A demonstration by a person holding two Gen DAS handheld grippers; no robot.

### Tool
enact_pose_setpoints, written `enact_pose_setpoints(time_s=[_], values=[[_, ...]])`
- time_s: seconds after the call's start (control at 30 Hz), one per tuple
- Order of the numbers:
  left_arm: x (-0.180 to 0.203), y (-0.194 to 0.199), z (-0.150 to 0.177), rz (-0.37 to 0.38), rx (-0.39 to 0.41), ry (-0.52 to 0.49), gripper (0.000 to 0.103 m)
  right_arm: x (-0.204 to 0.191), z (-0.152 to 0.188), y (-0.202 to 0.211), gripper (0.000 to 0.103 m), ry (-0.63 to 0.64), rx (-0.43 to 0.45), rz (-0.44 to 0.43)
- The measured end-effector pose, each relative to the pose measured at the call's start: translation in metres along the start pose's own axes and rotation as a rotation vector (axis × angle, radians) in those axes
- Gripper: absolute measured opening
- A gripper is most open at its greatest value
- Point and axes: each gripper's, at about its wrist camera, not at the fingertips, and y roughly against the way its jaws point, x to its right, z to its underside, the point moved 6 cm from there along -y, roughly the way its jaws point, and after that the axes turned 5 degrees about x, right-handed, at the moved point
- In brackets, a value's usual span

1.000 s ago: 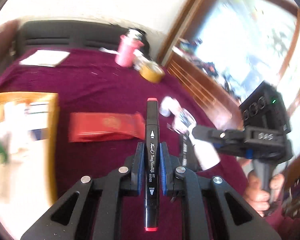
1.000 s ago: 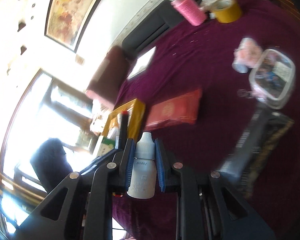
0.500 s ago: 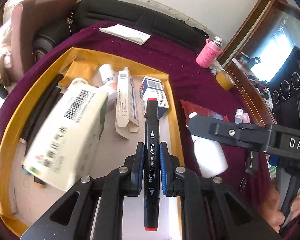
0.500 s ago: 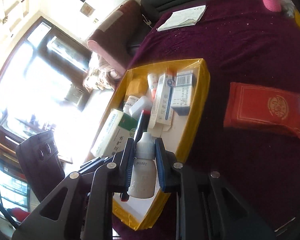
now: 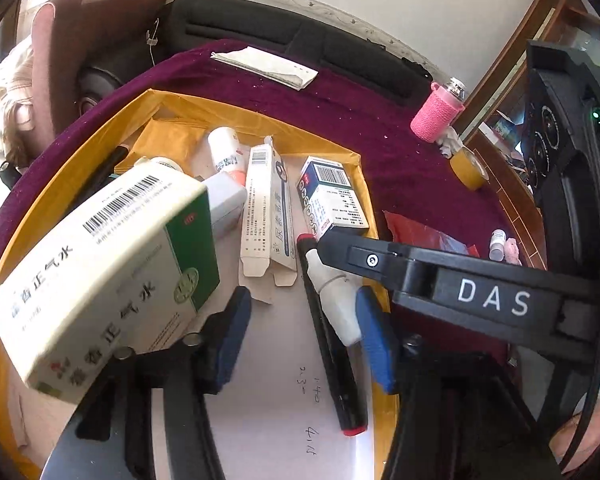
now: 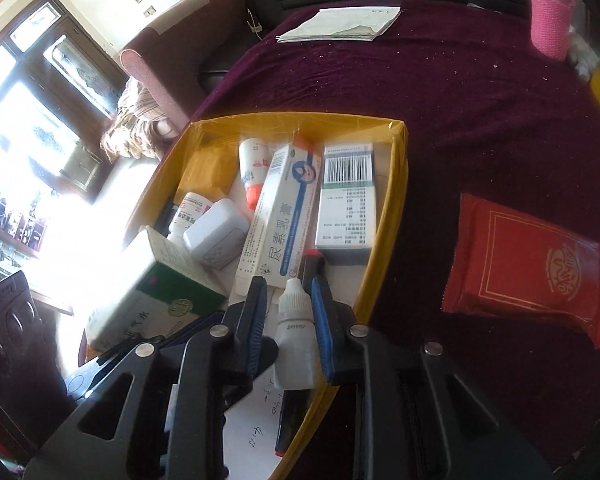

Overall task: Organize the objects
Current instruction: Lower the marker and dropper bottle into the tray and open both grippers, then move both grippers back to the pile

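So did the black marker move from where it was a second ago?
Yes. The black marker has left the left tool, whose fingers are now spread, and lies inside the yellow box, beside the long white carton.

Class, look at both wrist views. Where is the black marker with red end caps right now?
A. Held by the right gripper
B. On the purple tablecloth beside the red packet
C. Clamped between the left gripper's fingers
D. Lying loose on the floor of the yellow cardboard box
D: the black marker with red end caps lies on the white floor of the yellow cardboard box, while the left gripper stands open around it.
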Motion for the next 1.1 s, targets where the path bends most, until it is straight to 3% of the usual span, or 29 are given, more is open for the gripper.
enact_pose_setpoints(time_s=[0.17, 0.27, 0.47, 0.63, 0.73, 0.83, 0.9, 0.93, 1.0, 1.03, 1.1], values=[[0.006, 0.006, 0.001, 0.035, -0.004, 0.010, 0.052, 0.004, -0.007, 0.021, 0.033, 0.015, 0.077, 0.039], [0.008, 0.013, 0.003, 0.054, -0.003, 0.041, 0.052, 0.010, -0.007, 0.042, 0.044, 0.018, 0.135, 0.066], [0.012, 0.053, -0.003, 0.063, 0.069, 0.062, 0.054, 0.012, 0.001, 0.059, 0.047, -0.013, 0.152, -0.004], [0.028, 0.075, -0.003, -0.045, 0.135, -0.049, 0.056, 0.011, 0.010, 0.069, 0.047, -0.015, 0.187, 0.006], [0.044, 0.079, -0.001, -0.126, 0.166, -0.138, 0.056, 0.020, 0.015, 0.087, 0.047, -0.009, 0.247, 0.078], [0.059, 0.080, 0.002, -0.173, 0.188, -0.195, 0.056, 0.035, 0.022, 0.113, 0.047, 0.003, 0.349, 0.207], [0.067, 0.081, 0.004, -0.210, 0.205, -0.225, 0.056, 0.041, 0.031, 0.145, 0.048, -0.004, 0.485, 0.282], [0.071, 0.082, 0.005, -0.227, 0.211, -0.237, 0.056, 0.042, 0.038, 0.165, 0.051, 0.001, 0.576, 0.326], [0.079, 0.081, 0.005, -0.250, 0.218, -0.256, 0.058, 0.043, 0.050, 0.201, 0.095, 0.025, 0.735, 0.409], [0.084, 0.080, 0.006, -0.257, 0.220, -0.261, 0.060, 0.045, 0.053, 0.211, 0.103, 0.033, 0.784, 0.433], [0.094, 0.076, 0.007, -0.266, 0.217, -0.272, 0.061, 0.055, 0.056, 0.223, 0.103, 0.055, 0.817, 0.463]])
